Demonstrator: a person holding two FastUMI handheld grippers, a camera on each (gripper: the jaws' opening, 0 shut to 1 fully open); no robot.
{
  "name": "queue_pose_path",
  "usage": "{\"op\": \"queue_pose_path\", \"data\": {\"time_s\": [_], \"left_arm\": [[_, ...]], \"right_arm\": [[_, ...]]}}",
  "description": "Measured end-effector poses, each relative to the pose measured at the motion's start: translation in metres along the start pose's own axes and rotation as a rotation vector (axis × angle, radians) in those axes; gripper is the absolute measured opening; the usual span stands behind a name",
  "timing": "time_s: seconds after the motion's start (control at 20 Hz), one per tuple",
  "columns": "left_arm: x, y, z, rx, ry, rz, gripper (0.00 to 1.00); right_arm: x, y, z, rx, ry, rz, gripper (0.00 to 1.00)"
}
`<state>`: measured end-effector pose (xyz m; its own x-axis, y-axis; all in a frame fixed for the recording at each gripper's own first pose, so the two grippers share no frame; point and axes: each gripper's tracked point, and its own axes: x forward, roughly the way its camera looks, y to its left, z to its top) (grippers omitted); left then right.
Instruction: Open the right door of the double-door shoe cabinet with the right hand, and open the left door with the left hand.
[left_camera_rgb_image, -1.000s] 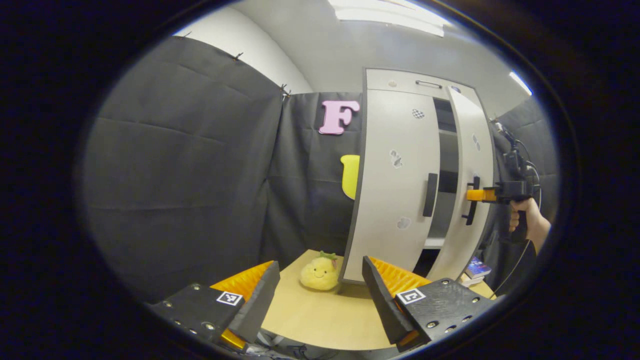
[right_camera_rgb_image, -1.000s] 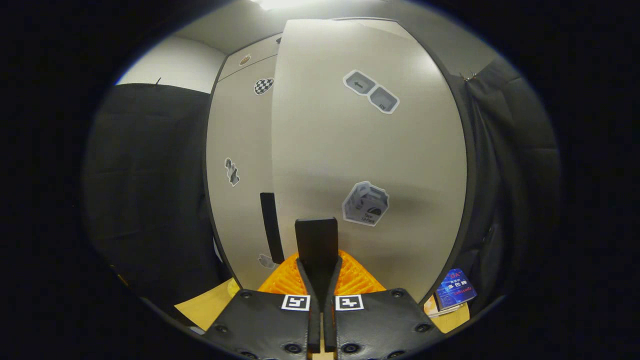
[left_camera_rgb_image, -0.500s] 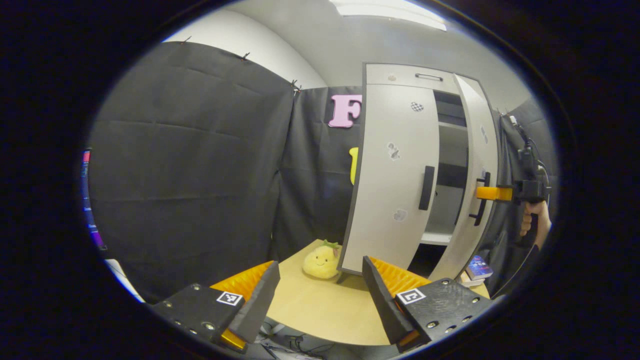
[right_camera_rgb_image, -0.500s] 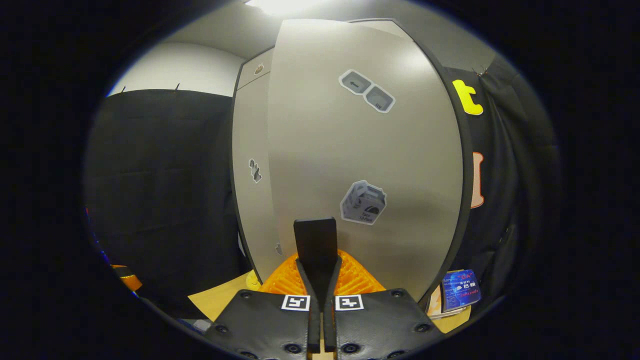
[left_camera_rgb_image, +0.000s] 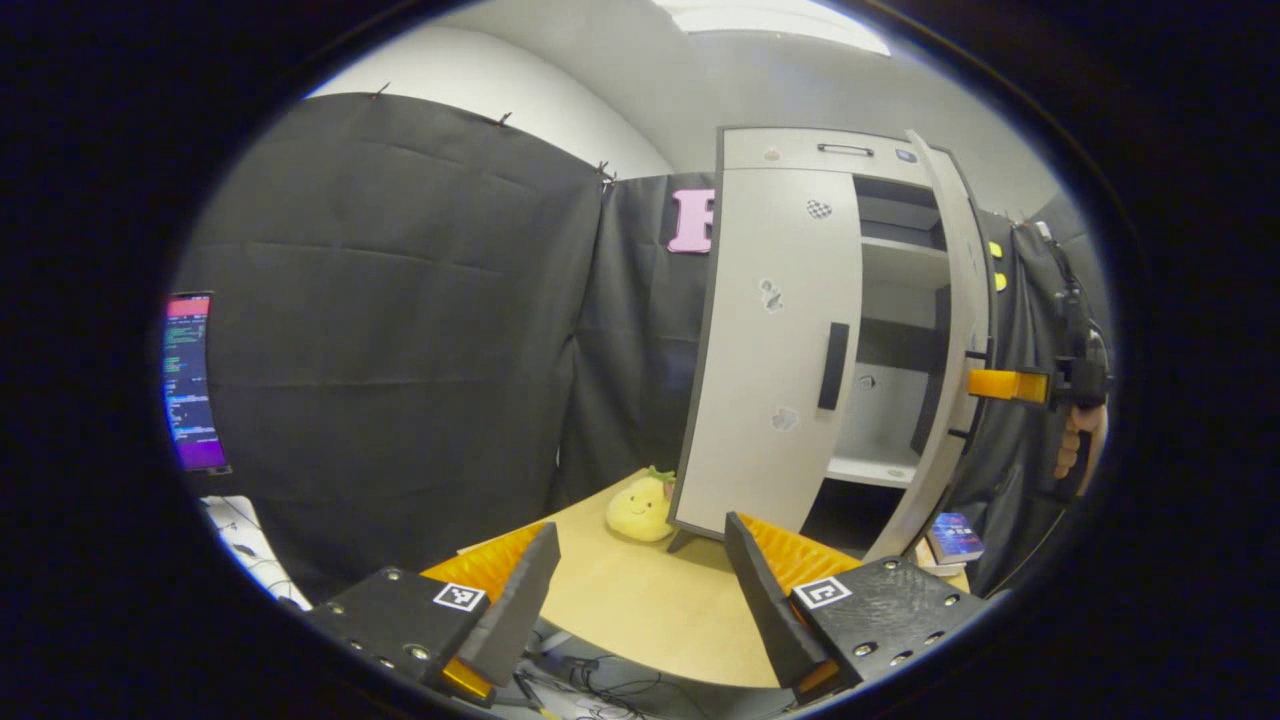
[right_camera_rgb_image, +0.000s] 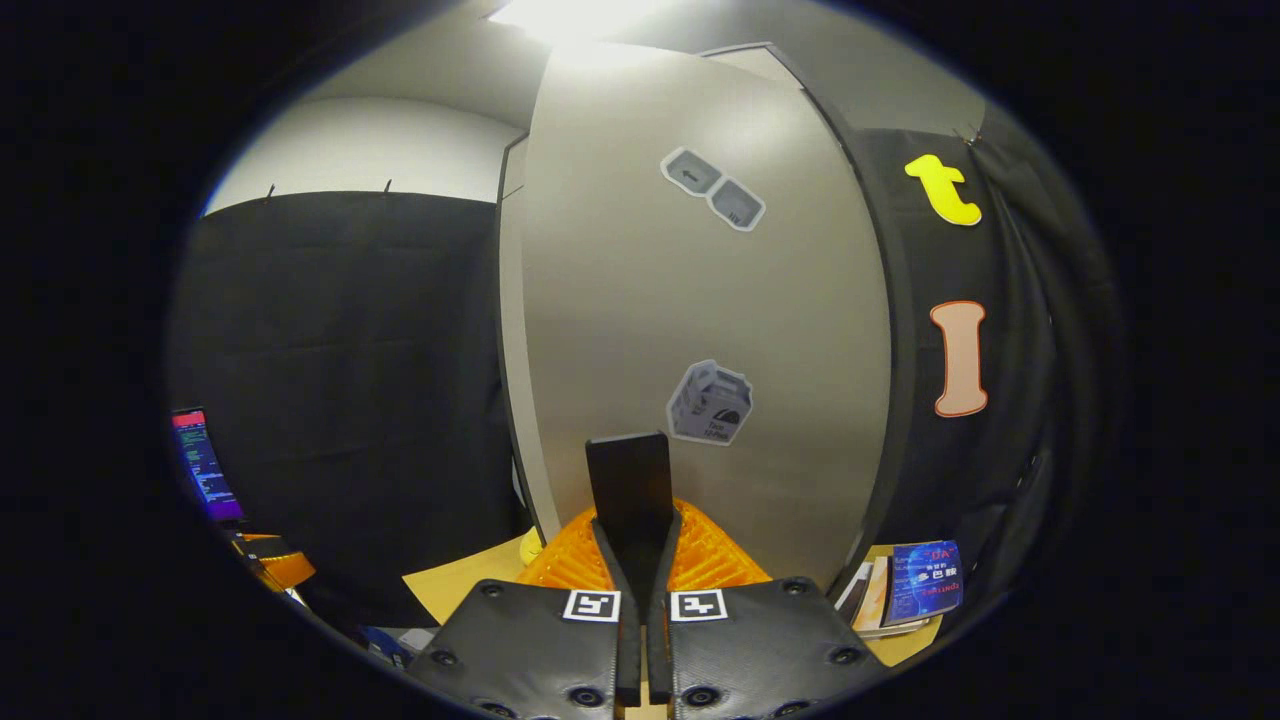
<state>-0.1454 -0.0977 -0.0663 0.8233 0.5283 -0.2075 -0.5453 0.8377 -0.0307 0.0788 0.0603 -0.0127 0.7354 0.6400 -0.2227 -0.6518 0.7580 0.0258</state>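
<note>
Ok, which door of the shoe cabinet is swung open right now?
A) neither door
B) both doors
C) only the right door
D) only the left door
C: in the left gripper view the right door stands swung out with the shelves bare behind it, the right gripper shut on its handle, while the left door sits flat and closed.

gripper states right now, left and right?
Left gripper: jaws open, holding nothing, short of the left door.
Right gripper: jaws closed on the right door's handle.
</note>
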Motion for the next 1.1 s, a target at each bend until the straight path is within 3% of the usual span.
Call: {"op": "queue_pose_path", "data": {"time_s": [0.45,0.5,0.8,0.85,0.95,1.1], "left_arm": [[-0.007,-0.035,-0.008,0.013,0.002,-0.029,0.95],[-0.004,-0.042,-0.006,0.016,-0.001,-0.035,0.96],[0.015,-0.063,0.01,0.046,-0.029,-0.072,0.95],[0.02,-0.067,0.013,0.045,-0.031,-0.085,0.95],[0.038,-0.073,0.016,0.042,-0.035,-0.117,0.95],[0.064,-0.085,0.021,0.043,-0.027,-0.153,0.95]], "right_arm": [[-0.058,-0.043,-0.003,0.026,-0.023,-0.027,0.0],[-0.063,-0.05,-0.003,0.028,-0.028,-0.039,0.04],[-0.086,-0.109,-0.001,0.051,-0.052,-0.163,0.0],[-0.089,-0.116,0.0,0.062,-0.053,-0.16,0.03],[-0.086,-0.109,-0.001,0.088,-0.043,-0.134,0.02],[-0.086,-0.114,0.0,0.033,-0.041,-0.212,0.0]]}}
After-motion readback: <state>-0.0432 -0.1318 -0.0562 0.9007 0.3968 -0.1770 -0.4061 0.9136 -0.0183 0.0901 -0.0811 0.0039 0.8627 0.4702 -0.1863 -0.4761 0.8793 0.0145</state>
